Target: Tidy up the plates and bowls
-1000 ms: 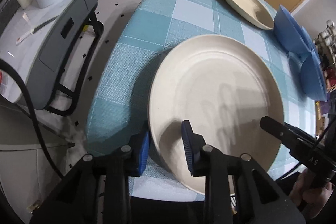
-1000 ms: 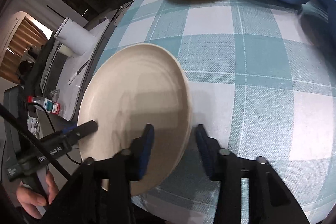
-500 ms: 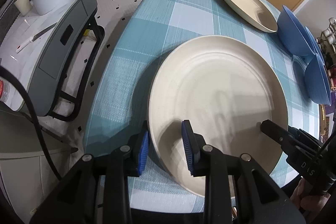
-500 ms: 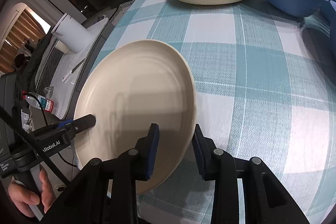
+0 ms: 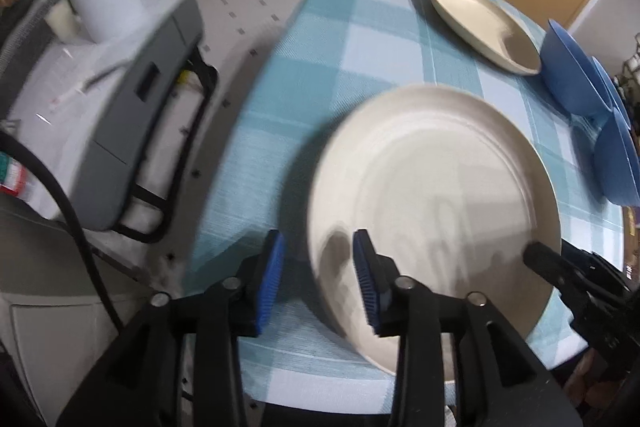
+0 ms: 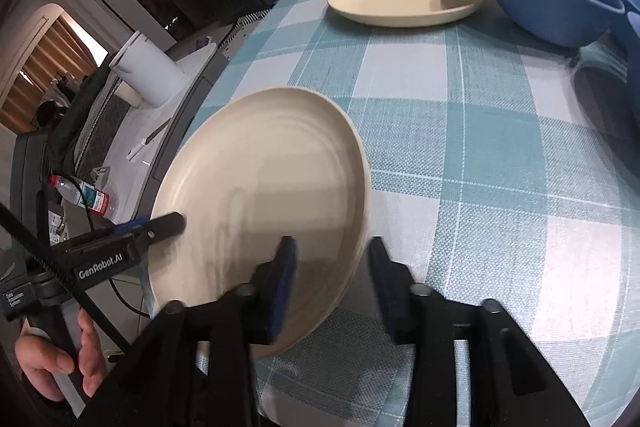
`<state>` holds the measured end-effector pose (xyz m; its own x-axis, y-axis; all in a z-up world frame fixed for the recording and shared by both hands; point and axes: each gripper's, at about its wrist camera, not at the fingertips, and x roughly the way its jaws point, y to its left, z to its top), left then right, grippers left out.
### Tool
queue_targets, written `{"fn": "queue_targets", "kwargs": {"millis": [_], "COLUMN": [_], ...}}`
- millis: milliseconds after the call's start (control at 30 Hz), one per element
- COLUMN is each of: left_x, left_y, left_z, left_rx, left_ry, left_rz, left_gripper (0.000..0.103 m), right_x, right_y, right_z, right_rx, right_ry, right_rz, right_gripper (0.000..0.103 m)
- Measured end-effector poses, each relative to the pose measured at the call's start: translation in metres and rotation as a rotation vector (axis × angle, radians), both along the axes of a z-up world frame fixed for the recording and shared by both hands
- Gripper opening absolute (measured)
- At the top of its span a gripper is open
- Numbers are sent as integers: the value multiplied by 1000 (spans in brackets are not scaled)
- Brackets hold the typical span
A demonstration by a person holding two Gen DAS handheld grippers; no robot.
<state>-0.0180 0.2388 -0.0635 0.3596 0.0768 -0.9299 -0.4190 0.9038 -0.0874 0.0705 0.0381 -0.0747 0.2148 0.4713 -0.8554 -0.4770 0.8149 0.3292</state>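
The left gripper has just been opening its jaws, and the near rim of the large cream plate sits between the blue pads with a gap on either side. The plate lies on the blue-checked surface, and the right gripper's black tip reaches its right edge. Farther back lie a second cream plate and two blue bowls at the right; a white container stands on a grey cart to the left.

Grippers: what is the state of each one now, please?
Left gripper: open, just released the near plate; rim between jaws.
Right gripper: same.
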Motion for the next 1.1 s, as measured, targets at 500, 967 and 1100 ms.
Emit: {"fn": "queue_targets", "kwargs": {"millis": [500, 967, 1100], "left_x": [-5, 13, 15], "left_y": [-67, -152, -160], "left_z": [60, 101, 103], "left_rx": [110, 164, 137], "left_ry": [-173, -407, -471], "left_rz": [-109, -200, -192], "left_gripper": [54, 77, 78], "right_x": [-6, -16, -25], "right_y": [-60, -133, -148], "right_z": [42, 89, 102], "right_rx": [97, 100, 147], "right_ry": [-202, -533, -635], "right_rz": [-60, -129, -116], "right_gripper": [69, 92, 102]}}
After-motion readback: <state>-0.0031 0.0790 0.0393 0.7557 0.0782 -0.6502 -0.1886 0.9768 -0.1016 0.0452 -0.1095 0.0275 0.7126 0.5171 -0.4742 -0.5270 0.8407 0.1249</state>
